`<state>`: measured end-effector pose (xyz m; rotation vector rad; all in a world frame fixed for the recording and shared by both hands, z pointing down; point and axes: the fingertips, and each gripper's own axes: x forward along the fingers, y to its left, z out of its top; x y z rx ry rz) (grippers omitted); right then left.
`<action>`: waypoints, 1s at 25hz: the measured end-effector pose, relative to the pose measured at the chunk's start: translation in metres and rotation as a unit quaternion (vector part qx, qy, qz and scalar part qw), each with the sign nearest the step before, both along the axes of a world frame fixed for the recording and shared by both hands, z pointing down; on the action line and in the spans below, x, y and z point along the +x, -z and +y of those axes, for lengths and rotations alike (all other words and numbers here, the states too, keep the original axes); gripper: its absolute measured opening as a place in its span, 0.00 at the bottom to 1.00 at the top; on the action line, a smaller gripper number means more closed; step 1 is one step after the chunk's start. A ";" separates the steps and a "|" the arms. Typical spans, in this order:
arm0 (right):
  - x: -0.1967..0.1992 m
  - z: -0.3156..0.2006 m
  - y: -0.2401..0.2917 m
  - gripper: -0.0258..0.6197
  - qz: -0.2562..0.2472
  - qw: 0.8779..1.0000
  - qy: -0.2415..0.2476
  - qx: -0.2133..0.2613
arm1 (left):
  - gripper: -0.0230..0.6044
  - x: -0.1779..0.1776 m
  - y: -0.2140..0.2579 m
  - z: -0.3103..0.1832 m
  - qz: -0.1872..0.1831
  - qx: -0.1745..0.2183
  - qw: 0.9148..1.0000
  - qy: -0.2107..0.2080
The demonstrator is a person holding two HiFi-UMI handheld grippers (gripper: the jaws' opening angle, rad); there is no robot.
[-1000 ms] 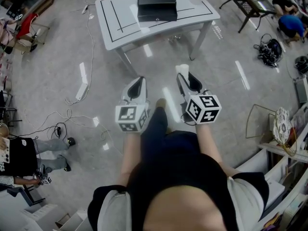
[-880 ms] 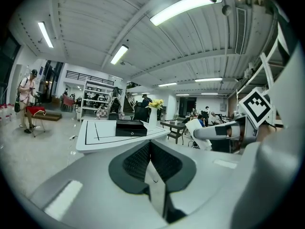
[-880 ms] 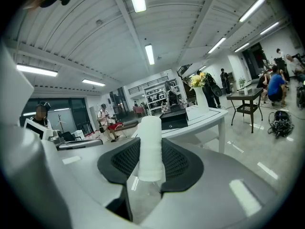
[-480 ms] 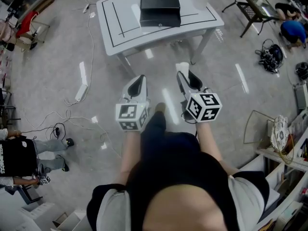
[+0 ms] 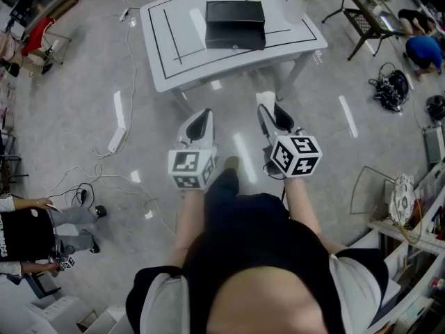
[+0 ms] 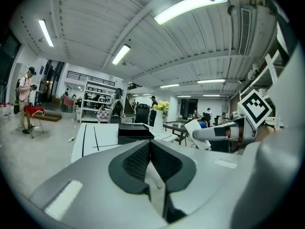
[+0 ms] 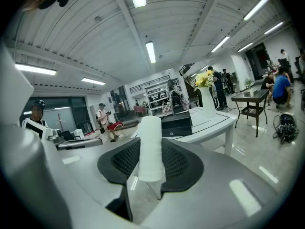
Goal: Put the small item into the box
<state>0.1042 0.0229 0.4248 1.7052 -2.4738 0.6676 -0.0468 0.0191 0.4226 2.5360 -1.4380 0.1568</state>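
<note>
Your right gripper — ribbed black fingers clamped on the small item, a white upright cylinder. Left gripper fingers pressed together, empty. Well ahead — flat black rectangular box, lid down, on the white black-lined desk.

open lab (taped table, floor cables)

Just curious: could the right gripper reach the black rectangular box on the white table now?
Probably not yet: grey floor separates the right gripper, clamped on a white roll, from the black rectangular box. Nothing blocks the way.
</note>
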 end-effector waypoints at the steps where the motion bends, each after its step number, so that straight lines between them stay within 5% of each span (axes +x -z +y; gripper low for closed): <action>1: 0.000 -0.005 0.000 0.25 0.001 1.000 0.000 0.000 | 0.05 -0.001 0.000 -0.005 0.001 0.000 1.000 0.000; 25: -0.010 -0.099 -0.001 0.25 -0.001 1.000 0.010 -0.003 | 0.05 -0.020 -0.003 -0.096 -0.010 -0.004 1.000 0.016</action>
